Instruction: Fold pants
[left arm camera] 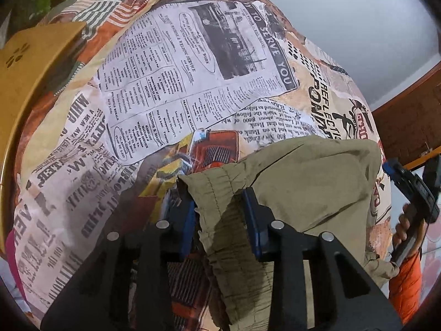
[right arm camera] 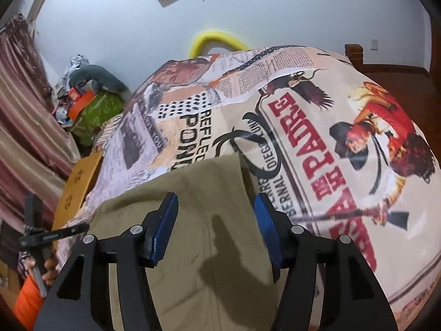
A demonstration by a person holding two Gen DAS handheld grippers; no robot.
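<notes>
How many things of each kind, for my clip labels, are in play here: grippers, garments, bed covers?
Grippers: 2, left gripper and right gripper
Khaki pants: 1
Printed bedspread: 1
Total: 4

My left gripper [left arm camera: 220, 215] pinches the gathered waistband of the khaki pants [left arm camera: 303, 182] — blue pads pressing the cloth — on the newspaper-print bedspread [left arm camera: 165, 82]; my right gripper [left arm camera: 413, 190] shows at the frame's edge.

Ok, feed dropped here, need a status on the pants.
Left gripper straddling gathered waistband, grip unclear. Right gripper open above khaki pants. Pants on printed bedspread. Nothing blocking.
</notes>
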